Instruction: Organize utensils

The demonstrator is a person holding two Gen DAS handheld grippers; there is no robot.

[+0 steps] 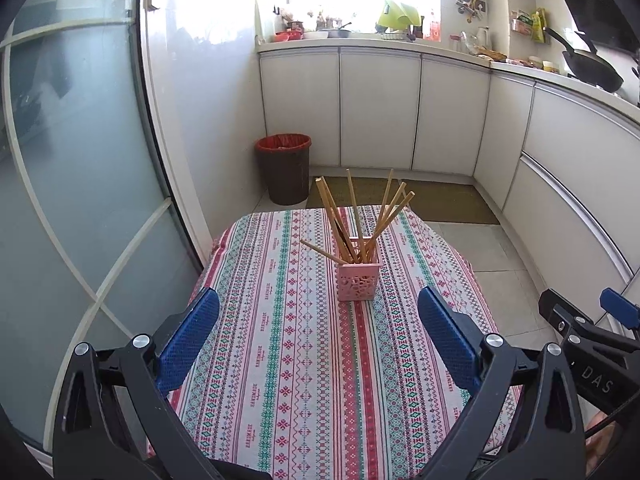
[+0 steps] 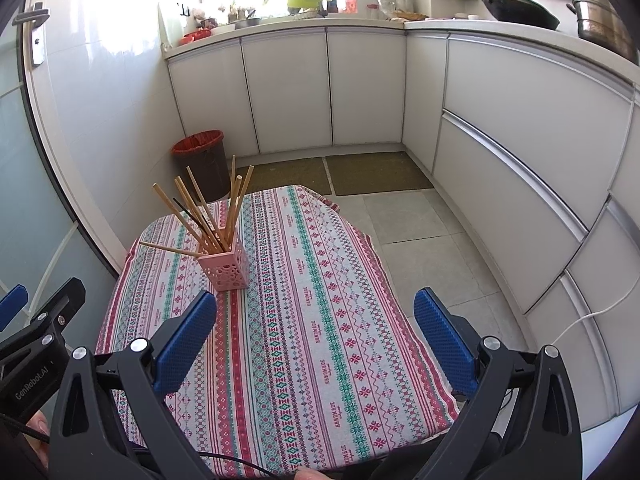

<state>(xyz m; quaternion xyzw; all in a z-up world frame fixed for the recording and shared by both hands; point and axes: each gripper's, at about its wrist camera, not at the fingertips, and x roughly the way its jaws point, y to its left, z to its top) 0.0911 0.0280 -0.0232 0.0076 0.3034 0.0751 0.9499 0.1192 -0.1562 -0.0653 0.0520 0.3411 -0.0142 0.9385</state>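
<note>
A pink perforated holder point(image 1: 358, 281) point(image 2: 225, 271) stands upright on the patterned tablecloth point(image 1: 288, 360) point(image 2: 304, 320), past the table's middle. Several wooden chopsticks point(image 1: 352, 216) point(image 2: 208, 212) fan out of it, and one leans low to the left over the rim. My left gripper point(image 1: 319, 312) is open above the near part of the table, with nothing between its blue pads. My right gripper point(image 2: 315, 312) is also open and empty, to the right of the holder. Each gripper shows at the edge of the other's view.
A dark bin with a red liner point(image 1: 285, 168) point(image 2: 202, 160) stands on the floor beyond the table. White cabinets point(image 1: 380, 108) point(image 2: 360, 88) run along the back and right, with a cluttered counter and a wok point(image 1: 592, 66). A glass door point(image 1: 72, 160) is at the left.
</note>
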